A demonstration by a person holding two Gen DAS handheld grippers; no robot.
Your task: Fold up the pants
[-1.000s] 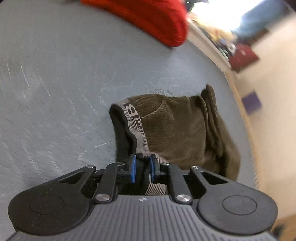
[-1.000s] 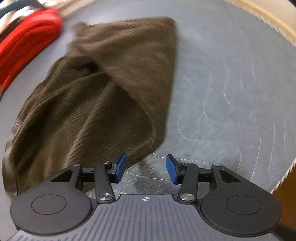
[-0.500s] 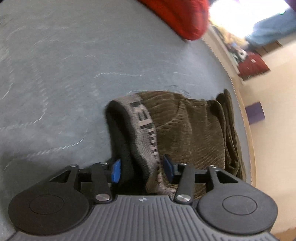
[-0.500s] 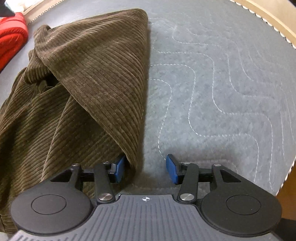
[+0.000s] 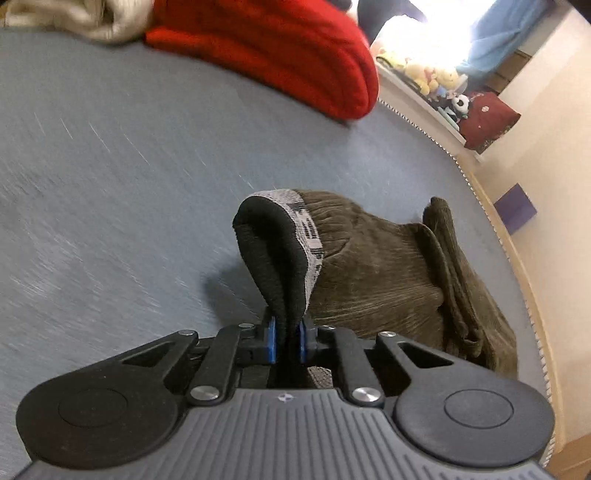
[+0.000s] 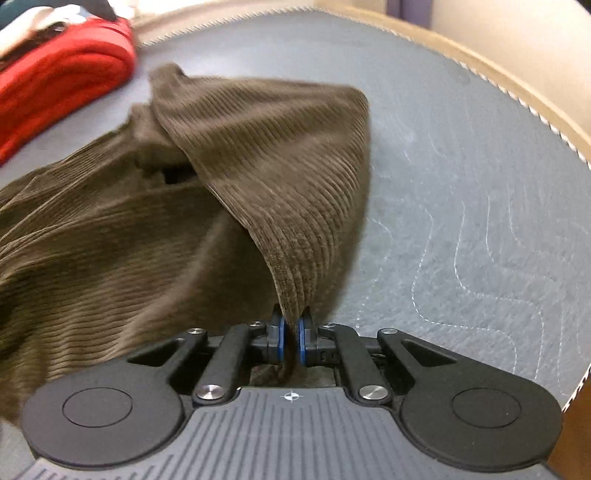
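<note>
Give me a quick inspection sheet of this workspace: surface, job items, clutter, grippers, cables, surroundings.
Surface: grey quilted mat with wavy stitching, pale toothed trim at its edge.
Job's things: brown corduroy pants, bunched and partly lifted; patterned waistband raised off the mat.
Clutter: red knit garment at the far edge; cream fabric beside it.
Grippers: left hand-held gripper shut on the waistband; right hand-held gripper shut on a corduroy fold.
Cables: nothing seen.
Surroundings: plush toys on a ledge, dark red cushion, purple block on the floor, bright window glare.
</note>
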